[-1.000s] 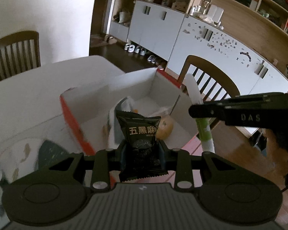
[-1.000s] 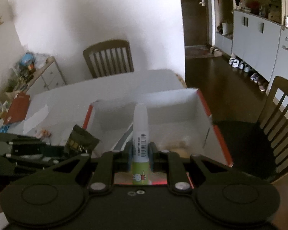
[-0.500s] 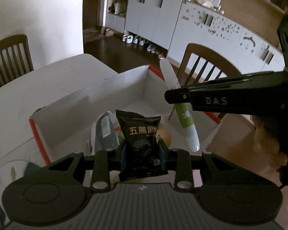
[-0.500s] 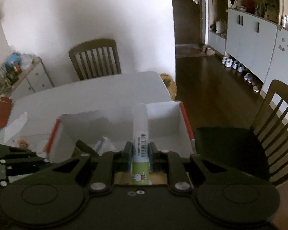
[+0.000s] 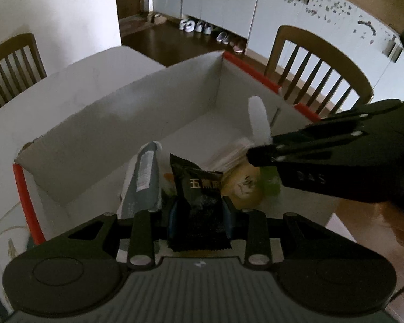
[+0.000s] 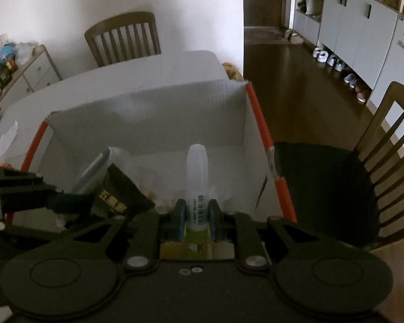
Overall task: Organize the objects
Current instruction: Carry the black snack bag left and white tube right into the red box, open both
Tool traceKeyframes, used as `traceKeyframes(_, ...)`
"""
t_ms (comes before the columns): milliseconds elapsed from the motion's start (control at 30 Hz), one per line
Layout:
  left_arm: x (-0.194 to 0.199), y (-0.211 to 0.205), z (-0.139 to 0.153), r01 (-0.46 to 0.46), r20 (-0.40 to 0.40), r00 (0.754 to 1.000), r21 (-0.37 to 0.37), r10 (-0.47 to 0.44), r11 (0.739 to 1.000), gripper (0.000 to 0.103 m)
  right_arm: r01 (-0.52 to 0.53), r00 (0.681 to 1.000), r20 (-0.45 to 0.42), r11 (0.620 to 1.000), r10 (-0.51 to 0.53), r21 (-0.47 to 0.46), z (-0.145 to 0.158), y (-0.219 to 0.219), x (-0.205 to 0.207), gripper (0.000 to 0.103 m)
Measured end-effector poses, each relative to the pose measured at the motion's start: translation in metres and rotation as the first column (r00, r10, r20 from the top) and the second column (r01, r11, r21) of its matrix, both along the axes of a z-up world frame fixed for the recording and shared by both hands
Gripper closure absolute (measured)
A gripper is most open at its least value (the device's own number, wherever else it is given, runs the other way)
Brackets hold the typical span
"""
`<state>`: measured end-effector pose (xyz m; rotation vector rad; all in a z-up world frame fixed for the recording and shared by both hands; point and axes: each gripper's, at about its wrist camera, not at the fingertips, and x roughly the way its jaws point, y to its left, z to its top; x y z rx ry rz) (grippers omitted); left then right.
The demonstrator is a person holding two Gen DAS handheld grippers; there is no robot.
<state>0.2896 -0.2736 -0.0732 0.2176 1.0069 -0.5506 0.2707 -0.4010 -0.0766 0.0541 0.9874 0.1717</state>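
Note:
My left gripper is shut on a black snack packet with gold lettering and holds it over the open white box with red edges. My right gripper is shut on a white and green tube and holds it upright over the same box. In the left wrist view the right gripper reaches in from the right with the tube. In the right wrist view the left gripper and packet come in from the left.
In the box lie a grey pouch, a round yellowish item and white paper. The box stands on a white table. Wooden chairs stand at the far side and at the right.
Both grippers have moved forward and down over the box with their loads still held. The box now fills more of both views.

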Motion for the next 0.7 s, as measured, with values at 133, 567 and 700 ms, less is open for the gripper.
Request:
traceKeyframes(133, 0.005, 0.002, -0.009, -0.01, -0.026, 1.0, 0.025, 0.01, 1.0, 0.071, -0.004, 1.0, -0.016, 1.0, 0.004, -0.004, -0.006, -0.001, 0.002, 0.087)
traceKeyframes(567, 0.011, 0.008, -0.011, -0.021, -0.061, 0.998, 0.002, 0.021, 1.0, 0.057, 0.018, 0.999, -0.031, 1.0, -0.018, -0.007, -0.01, -0.007, 0.004, 0.079)
traceKeyframes(700, 0.007, 0.011, -0.007, -0.027, -0.033, 0.999, -0.031, 0.026, 0.999, 0.033, 0.022, 0.999, -0.03, 1.0, -0.022, 0.0, -0.007, -0.01, -0.002, 0.076)
